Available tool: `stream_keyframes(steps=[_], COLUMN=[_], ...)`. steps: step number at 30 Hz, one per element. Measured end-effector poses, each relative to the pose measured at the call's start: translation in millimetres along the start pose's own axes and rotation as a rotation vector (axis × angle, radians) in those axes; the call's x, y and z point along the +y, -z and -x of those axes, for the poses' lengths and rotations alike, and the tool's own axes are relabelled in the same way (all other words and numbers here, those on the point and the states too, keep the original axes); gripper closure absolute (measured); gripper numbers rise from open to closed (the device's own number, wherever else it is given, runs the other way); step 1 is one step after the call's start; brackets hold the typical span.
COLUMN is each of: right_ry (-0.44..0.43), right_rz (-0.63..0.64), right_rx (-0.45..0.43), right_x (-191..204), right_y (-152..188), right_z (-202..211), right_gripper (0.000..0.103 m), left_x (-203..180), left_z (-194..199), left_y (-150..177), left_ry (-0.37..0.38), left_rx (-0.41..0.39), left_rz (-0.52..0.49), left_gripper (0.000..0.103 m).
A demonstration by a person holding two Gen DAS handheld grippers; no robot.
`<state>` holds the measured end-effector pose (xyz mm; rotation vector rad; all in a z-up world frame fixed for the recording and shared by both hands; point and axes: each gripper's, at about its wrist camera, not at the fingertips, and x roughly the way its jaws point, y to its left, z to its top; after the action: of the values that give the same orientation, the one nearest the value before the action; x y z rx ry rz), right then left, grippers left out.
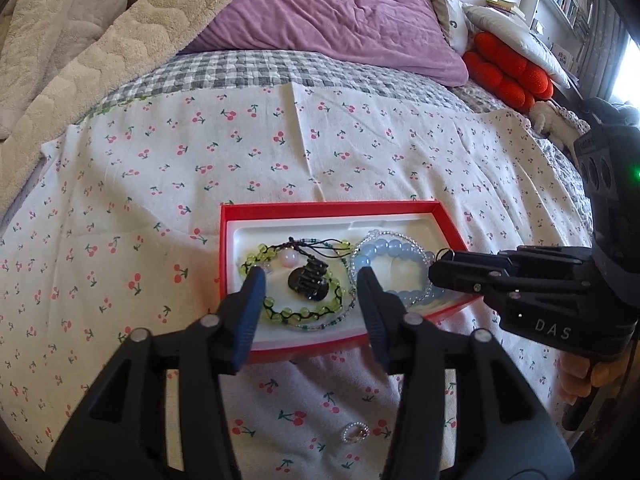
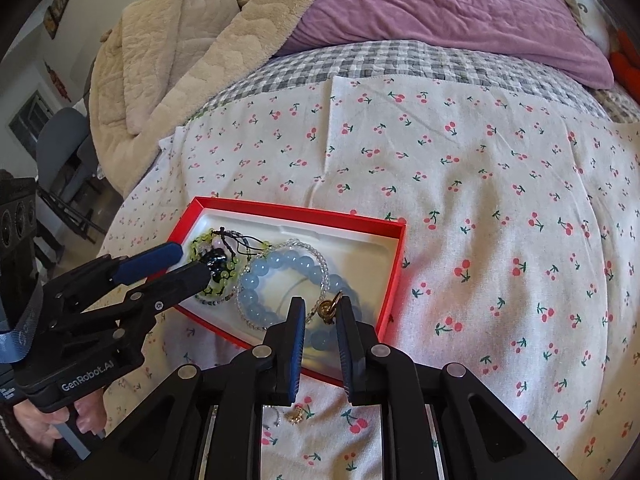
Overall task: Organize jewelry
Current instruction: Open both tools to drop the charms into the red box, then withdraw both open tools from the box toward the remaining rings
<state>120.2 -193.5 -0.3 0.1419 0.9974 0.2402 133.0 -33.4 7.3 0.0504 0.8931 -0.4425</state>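
Note:
A red box [image 1: 332,208] [image 2: 394,276] with a white lining lies on the cherry-print cloth. It holds a green bead bracelet [image 1: 304,314] [image 2: 200,246] with a black pendant [image 1: 308,284], a blue bead bracelet [image 1: 400,248] [image 2: 260,280] and a clear bead strand [image 2: 308,254]. My left gripper [image 1: 311,280] [image 2: 192,264] hovers open over the green bracelet, pressing on nothing. My right gripper [image 2: 321,310] [image 1: 440,262] points into the box's right end with its jaws slightly apart. A small gold piece [image 2: 329,306] lies on the blue bracelet at its tips, and the pads do not press on it.
A small ring [image 1: 356,434] lies on the cloth in front of the box, and a tiny gold piece [image 2: 297,416] shows under my right gripper. A beige blanket [image 1: 72,40], a purple pillow [image 1: 352,12] and a red cushion [image 1: 508,72] sit at the back of the bed.

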Motion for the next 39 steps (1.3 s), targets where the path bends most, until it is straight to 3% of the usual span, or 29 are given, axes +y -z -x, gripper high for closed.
stream_keyframes(steps=[14, 17, 18, 21, 29, 39], right_ry=[0.032, 0.036, 0.037, 0.044, 0.124, 0.191], right_rz=[0.034, 0.031, 0.031, 0.030, 0.031, 0.119], right_rx=[0.009, 0.010, 0.011, -0.001, -0.022, 0.004], right_x=[7.4, 7.3, 7.1, 9.7, 21.2, 16.1], right_y=[7.5, 9.7, 10.8, 16.0, 37.0, 68.2], right_z=[14.8, 19.1, 20.8, 29.4, 54.3, 57.4], right_gripper=[0.085, 0.079, 0.073, 0.023, 0.022, 0.021], left_x=[1.3, 3.1, 3.9, 9.1, 20.6, 26.3], left_z=[22.9, 28.5, 30.0, 35.3, 45.7, 50.3], left_y=[4.0, 6.8, 8.1, 15.0, 42.8, 77.9], left_ry=[-0.019, -0.021, -0.023, -0.033, -0.079, -0.051], left_rx=[-0.017, -0.009, -0.007, 0.008, 0.070, 0.159], left_rz=[-0.011, -0.019, -0.020, -0.024, -0.064, 0.015], left_gripper=[0.025, 0.021, 0.021, 0.019, 0.010, 0.009])
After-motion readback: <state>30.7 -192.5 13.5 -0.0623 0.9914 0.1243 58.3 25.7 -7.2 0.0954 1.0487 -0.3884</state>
